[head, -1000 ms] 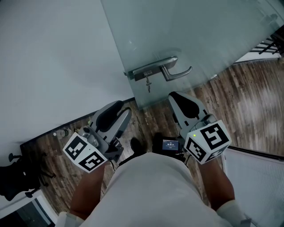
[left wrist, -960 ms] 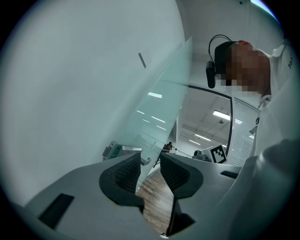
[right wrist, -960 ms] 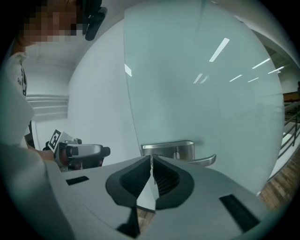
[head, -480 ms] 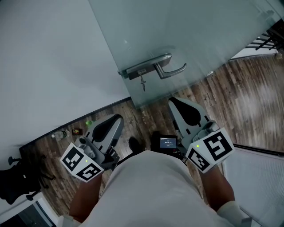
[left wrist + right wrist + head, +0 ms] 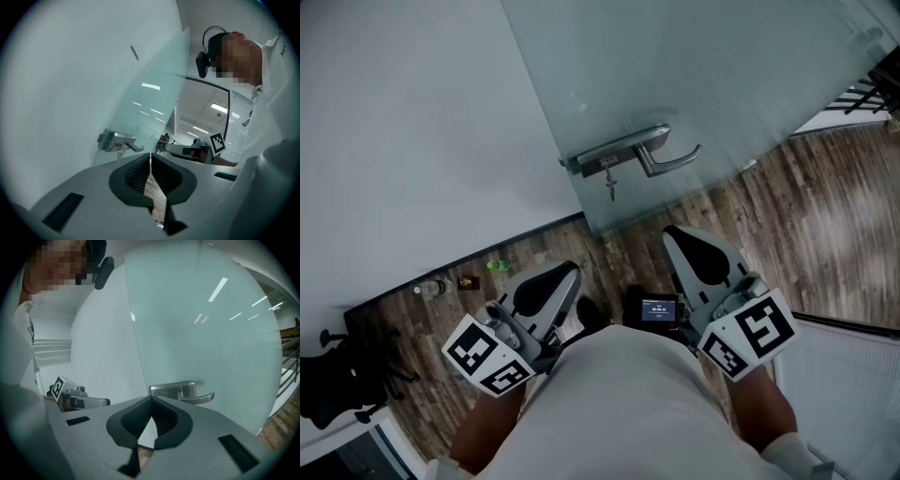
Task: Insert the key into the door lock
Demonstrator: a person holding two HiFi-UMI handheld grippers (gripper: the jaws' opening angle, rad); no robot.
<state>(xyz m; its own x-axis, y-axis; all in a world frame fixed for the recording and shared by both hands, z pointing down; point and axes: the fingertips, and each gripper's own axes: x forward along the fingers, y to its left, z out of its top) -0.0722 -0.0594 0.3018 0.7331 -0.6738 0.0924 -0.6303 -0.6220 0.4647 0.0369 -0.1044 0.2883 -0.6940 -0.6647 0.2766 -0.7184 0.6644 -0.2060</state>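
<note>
Ahead on the glass door (image 5: 712, 75), at its edge: key (image 5: 611, 185) dangling from the door lock (image 5: 614, 150), just left of the handle (image 5: 671, 161). Holds left gripper (image 5: 150, 156) low, well apart from the key, jaws just closing and now clenched tip to tip on nothing. Holds right gripper (image 5: 151, 399) beside it, equally short of the lock, jaws clenched and empty, facing the handle.

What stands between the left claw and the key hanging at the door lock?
Nothing visible. The left claw, shut and empty, is short of the glass door. Only open air above the floor separates it from the key hanging under the lock.
</note>
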